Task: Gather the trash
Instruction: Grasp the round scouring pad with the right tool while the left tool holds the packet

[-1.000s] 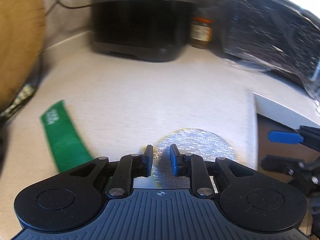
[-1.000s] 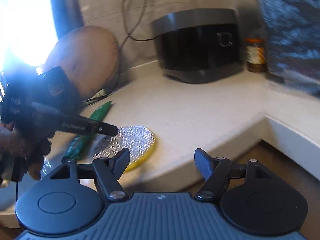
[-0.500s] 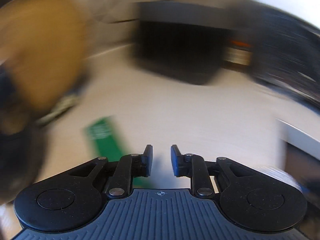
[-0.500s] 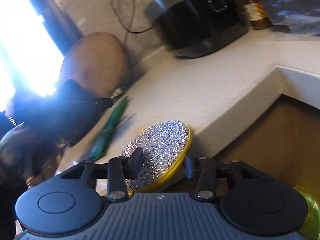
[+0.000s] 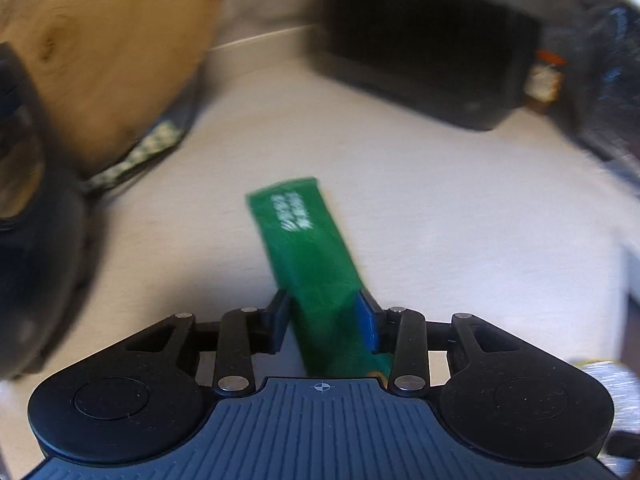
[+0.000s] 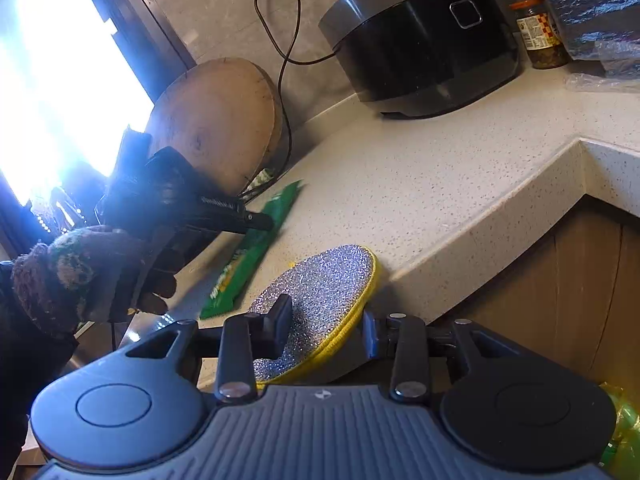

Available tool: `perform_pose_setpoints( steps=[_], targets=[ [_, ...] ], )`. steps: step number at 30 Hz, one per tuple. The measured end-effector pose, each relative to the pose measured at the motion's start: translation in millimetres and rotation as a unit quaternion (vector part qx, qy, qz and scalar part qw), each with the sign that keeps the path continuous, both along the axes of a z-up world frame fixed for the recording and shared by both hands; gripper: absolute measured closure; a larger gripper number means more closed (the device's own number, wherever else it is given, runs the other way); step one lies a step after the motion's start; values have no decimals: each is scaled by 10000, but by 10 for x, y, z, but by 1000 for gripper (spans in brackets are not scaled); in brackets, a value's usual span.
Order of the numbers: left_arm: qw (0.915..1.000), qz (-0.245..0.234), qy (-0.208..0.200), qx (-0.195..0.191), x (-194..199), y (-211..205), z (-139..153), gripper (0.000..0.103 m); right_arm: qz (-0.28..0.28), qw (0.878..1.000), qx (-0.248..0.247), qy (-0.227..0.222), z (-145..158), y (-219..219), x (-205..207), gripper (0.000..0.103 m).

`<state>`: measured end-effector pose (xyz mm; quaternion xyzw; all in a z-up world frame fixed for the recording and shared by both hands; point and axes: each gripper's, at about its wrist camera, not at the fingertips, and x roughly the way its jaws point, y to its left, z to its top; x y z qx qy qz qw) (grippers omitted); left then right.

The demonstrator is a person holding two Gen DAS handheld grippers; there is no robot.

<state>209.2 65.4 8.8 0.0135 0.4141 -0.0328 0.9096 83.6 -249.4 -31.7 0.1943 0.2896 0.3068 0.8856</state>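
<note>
A long green snack wrapper [image 5: 308, 248] lies flat on the pale counter [image 5: 440, 200]. My left gripper [image 5: 324, 320] hangs over its near end. The jaws are opening, with the wrapper between them and the pads not pressing on it. The right wrist view shows the same wrapper [image 6: 248, 256], with the left gripper [image 6: 260, 222] held by a gloved hand [image 6: 80, 276]. A round scouring pad [image 6: 324, 284], silver on top with a yellow rim, overhangs the counter edge. My right gripper [image 6: 325, 314] is shut on it, one finger on the silver face and one under the rim.
At the back stand a black rice cooker [image 6: 420, 40] with its cable [image 6: 280, 60], a jar [image 6: 540, 36] and a dark plastic bag [image 6: 592, 0]. A round wooden board [image 6: 220, 120] leans on the wall at left. The counter edge [image 6: 480, 220] drops to wooden cabinets; a yellow-green bag [image 6: 620, 420] shows below.
The left gripper swung left from over the scouring pad to the green wrapper, and its jaws spread. The right gripper dropped to the pad and closed from wide open onto its edge.
</note>
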Motion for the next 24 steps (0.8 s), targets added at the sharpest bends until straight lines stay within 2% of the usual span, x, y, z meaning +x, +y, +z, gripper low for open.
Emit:
perform_pose_setpoints(
  steps=[2, 4, 6, 8, 9, 11, 13, 16, 17, 20, 24],
  targets=[
    [9995, -187, -243, 39, -96, -98, 70, 63, -28, 10000, 3, -15, -12, 3, -16, 65],
    [9979, -451, -353, 309, -230, -259, 103, 63, -51, 10000, -4, -24, -18, 4, -28, 65],
    [9914, -797, -598, 846, -445, -466, 82, 63, -66, 10000, -8, -50, -15, -5, -46, 65],
    [9803, -1164, -704, 1432, -645, -672, -15, 61, -86, 9999, -52, -113, -3, -5, -67, 65],
    [9774, -1285, -660, 1540, -699, -738, -62, 61, -96, 9998, -82, -146, 4, -3, -81, 65],
    [9789, -1453, -336, 1399, -710, -771, -171, 65, -119, 9997, -114, -182, 14, -3, -98, 65],
    [9827, -1484, -355, 1052, -716, -760, -161, 70, -127, 9997, -122, -184, 17, -4, -109, 65],
    [9874, -1513, -148, 434, -619, -658, -125, 66, -142, 9996, -151, -205, 18, -4, -138, 64],
    [9891, -1412, -194, 377, -610, -622, -113, 66, -146, 9996, -150, -207, 18, -6, -142, 64],
    [9910, -882, -451, 903, -519, -551, -98, 68, -156, 9997, -114, -165, 10, -1, -134, 60],
    [9943, -439, -346, 906, -329, -390, -105, 66, -104, 9999, -18, -43, -18, 20, -99, 55]
  ],
)
